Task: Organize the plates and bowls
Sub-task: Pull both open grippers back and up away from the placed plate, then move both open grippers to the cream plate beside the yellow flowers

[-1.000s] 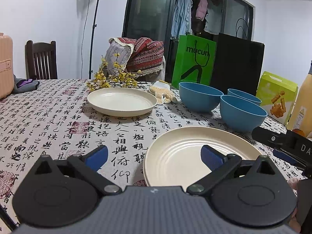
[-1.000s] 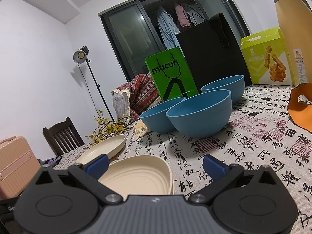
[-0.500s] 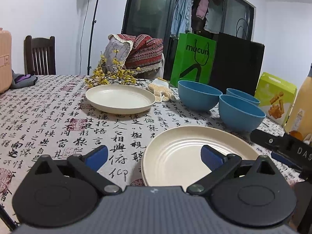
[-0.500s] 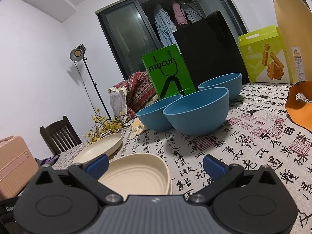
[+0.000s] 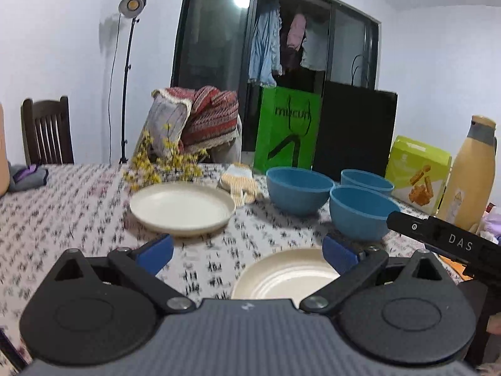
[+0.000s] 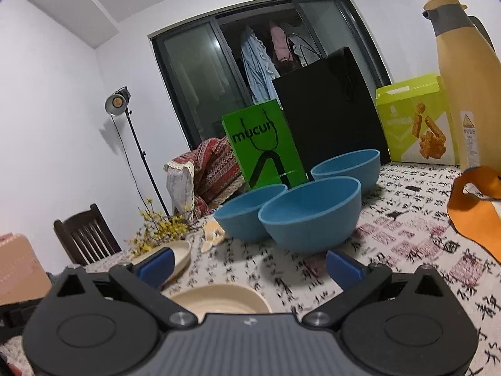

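Two cream plates lie on the patterned tablecloth: a near plate (image 5: 283, 277) just ahead of my left gripper (image 5: 247, 250) and a far plate (image 5: 181, 208) by the yellow flowers. Three blue bowls stand behind them: left bowl (image 5: 299, 189), nearest bowl (image 5: 360, 211) and rear bowl (image 5: 366, 181). My left gripper is open and holds nothing. In the right wrist view my right gripper (image 6: 249, 264) is open too, above the near plate (image 6: 220, 299), with the nearest bowl (image 6: 310, 216) straight ahead. The right gripper's black body (image 5: 438, 241) shows at the left view's right edge.
A green bag (image 5: 288, 131), a black bag (image 5: 353, 131), a yellow-green box (image 5: 416, 174) and a tan flask (image 5: 469, 172) line the table's far side. An orange item (image 6: 476, 210) lies at the right. A knitted cloth (image 5: 239, 183), flowers (image 5: 162, 163), a chair (image 5: 47, 131).
Both grippers have risen and pulled back, so the near plate sits lower and smaller in both views. Both stayed open. The plates and bowls have not moved.
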### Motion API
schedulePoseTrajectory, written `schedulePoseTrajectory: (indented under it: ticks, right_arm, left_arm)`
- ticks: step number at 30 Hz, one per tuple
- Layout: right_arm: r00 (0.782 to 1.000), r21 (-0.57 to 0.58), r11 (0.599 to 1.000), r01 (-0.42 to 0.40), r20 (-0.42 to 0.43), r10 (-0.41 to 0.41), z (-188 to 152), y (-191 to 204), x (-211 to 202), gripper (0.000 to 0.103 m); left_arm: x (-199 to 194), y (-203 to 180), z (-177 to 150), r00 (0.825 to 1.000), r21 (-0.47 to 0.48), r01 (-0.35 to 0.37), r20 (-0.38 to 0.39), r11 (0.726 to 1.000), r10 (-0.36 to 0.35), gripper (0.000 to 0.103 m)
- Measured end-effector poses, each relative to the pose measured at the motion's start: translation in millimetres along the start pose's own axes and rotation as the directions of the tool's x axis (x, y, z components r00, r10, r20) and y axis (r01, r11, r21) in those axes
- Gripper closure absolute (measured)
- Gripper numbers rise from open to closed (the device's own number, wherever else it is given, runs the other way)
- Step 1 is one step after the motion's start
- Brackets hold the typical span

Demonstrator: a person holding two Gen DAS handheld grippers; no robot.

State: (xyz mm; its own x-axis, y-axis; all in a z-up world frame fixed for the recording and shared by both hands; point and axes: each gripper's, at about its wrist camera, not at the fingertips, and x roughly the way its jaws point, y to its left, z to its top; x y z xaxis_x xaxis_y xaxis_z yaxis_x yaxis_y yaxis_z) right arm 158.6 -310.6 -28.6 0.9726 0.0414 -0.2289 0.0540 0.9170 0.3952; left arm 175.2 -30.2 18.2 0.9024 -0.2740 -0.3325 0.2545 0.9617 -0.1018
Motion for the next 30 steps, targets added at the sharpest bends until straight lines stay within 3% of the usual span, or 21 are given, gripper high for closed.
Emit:
schedulePoseTrajectory:
  ticks: [10,30]
  right_arm:
    - [0.997,-0.037,0.998,-0.055,-0.048,0.053,36,28,12,0.0]
    - [0.981,-0.08,0.993,-0.091,-0.176,0.076,66,85,75,0.0]
  left_arm:
    - [-9,21,47,0.999,-0.048,0.035,0.017,0.998,-0.034,0.0]
    - [30,73,94,0.997,-0.127,-0.078,-0.018,0.989,0.076,0.0]
